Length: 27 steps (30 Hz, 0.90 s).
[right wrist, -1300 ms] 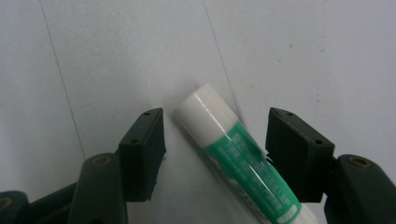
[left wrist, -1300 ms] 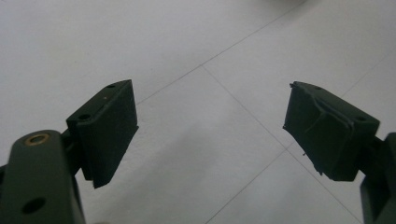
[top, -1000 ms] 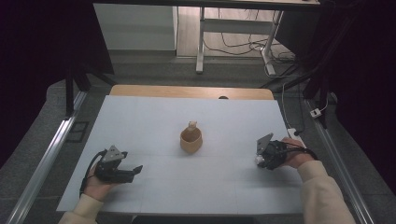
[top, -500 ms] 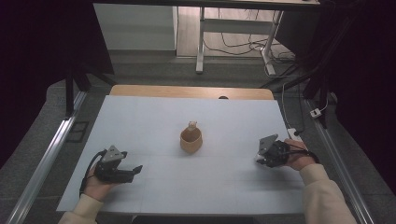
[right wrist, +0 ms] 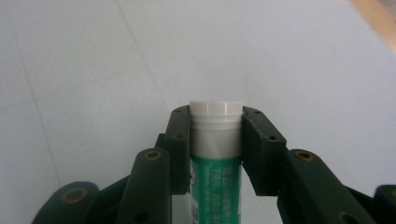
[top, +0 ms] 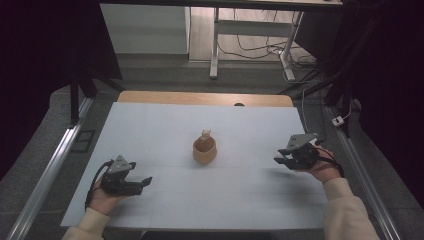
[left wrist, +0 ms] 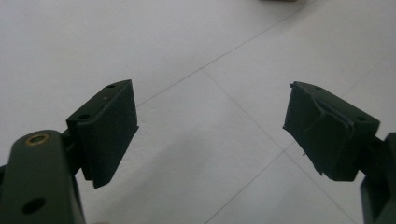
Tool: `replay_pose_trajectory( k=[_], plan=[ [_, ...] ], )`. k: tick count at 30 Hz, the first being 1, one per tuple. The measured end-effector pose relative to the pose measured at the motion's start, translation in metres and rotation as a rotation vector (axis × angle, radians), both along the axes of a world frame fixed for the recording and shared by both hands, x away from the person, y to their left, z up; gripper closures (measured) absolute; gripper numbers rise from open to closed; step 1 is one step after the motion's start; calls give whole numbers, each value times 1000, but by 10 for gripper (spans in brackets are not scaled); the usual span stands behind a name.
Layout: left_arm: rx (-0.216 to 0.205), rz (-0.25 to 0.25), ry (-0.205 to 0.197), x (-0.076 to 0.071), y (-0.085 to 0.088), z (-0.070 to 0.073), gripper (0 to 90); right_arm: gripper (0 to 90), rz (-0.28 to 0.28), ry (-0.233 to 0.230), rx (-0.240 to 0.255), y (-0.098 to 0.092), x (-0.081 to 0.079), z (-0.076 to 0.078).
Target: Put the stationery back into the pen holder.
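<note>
My right gripper point(right wrist: 216, 140) is shut on a green-and-white tube point(right wrist: 215, 182) with a white cap; its jaws have just been closing, and both pads now press on the tube just below the cap. In the high view that right gripper point(top: 280, 161) hovers a little above the table's right side. My left gripper point(top: 145, 181) rests near the front left of the table. Its jaws stand wide apart with nothing between them, which the left gripper point(left wrist: 210, 135) view confirms. A tan cup point(top: 205, 151) stands mid-table between both grippers, with a small pale item point(top: 206, 134) sticking out of it.
A pale blue-white mat point(top: 165, 125) covers the table, and a wooden strip point(top: 175, 97) runs along its far edge. Metal rails point(top: 55, 160) run along the left and right sides. Table legs and cables sit on the floor beyond.
The right gripper has closed on the tube and lifted slightly off the mat. The left gripper and the cup have stayed put.
</note>
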State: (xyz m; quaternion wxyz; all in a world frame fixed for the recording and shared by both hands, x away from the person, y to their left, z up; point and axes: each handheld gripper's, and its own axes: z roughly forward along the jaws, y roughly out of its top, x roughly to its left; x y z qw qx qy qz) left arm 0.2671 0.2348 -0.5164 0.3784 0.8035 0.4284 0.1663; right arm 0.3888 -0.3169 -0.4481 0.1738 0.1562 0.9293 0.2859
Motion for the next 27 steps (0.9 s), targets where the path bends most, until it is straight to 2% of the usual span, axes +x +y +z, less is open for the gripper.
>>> replay_pose_trajectory(
  k=[6, 11, 16, 18, 27],
  plan=[
    [13, -1, -4, 0, -2, 1, 170, 659, -51, -22, 134, -3, -2, 8],
    [11, 3, -5, 0, -1, 1, 170, 659, -57, -31, 251, -1, -7, 14],
    [7, 2, -3, 0, -2, 0, 170, 657, -97, -51, 326, 5, -11, 17],
    [8, -1, -3, 0, -2, 1, 170, 657, -103, -50, 370, 6, -12, 17],
    [7, 1, -3, 0, -2, 1, 170, 657, -151, -52, 488, 12, -14, 15]
  ],
)
